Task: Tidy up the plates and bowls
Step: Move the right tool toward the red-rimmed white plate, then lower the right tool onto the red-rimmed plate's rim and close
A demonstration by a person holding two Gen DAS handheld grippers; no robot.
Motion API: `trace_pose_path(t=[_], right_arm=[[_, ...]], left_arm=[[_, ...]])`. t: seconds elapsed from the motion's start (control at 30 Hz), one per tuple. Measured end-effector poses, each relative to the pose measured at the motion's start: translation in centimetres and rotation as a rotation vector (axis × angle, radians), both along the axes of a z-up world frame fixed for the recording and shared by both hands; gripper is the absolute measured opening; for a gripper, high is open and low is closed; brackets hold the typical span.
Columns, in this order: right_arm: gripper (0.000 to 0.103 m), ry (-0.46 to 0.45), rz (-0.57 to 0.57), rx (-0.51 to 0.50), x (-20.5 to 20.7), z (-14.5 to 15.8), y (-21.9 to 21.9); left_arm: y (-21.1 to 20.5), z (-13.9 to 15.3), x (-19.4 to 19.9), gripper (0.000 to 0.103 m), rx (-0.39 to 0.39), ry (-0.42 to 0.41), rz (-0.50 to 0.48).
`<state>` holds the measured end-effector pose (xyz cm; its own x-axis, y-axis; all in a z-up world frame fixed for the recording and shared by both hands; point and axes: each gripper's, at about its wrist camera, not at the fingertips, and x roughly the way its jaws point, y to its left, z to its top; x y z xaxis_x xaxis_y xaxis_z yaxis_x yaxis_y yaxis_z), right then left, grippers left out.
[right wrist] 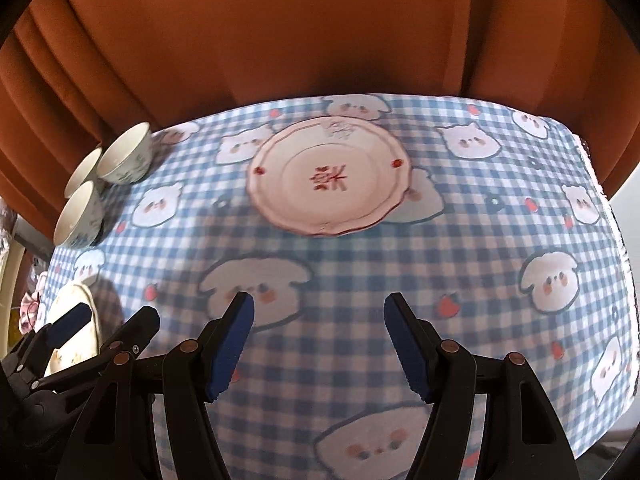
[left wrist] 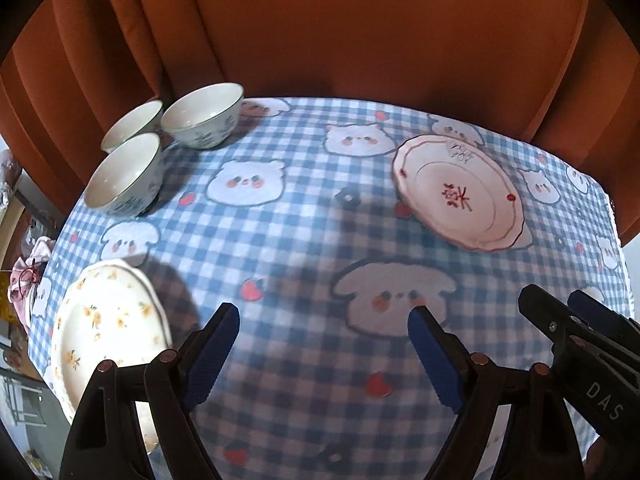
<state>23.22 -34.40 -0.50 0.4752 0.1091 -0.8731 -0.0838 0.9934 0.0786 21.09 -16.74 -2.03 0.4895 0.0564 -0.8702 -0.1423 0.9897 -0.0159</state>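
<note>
Both left tongs (left wrist: 324, 316) and right tongs (right wrist: 319, 306) hover open and empty, short of the red-patterned plate (right wrist: 329, 176); judged pre-grasp, next needs a rim pinch.

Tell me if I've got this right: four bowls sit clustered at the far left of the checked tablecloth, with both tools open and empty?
Not quite: there are three bowls, not four, as the left wrist view shows. They do cluster at the far left of the checked tablecloth, and the left tool and right tool are open and empty.

Three bowls (left wrist: 168, 140) cluster far left on the counter (left wrist: 304, 240); one plate (left wrist: 460, 192) far right, another plate (left wrist: 108, 328) near left.
</note>
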Motion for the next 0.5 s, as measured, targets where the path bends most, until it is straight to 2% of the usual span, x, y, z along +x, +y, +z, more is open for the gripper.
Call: trace_pose_path(t=[0.37, 0.5], right_arm=[[0.071, -0.013, -0.009, 0.029, 6.4, -0.5, -4.2], [0.071, -0.015, -0.013, 0.028, 8.9, -1.3, -4.9]], left_arm=[[-4.4, -0.4, 6.7, 0.08, 0.043, -0.02, -0.004], [-5.2, -0.9, 9.3, 0.074, 0.025, -0.018, -0.005]])
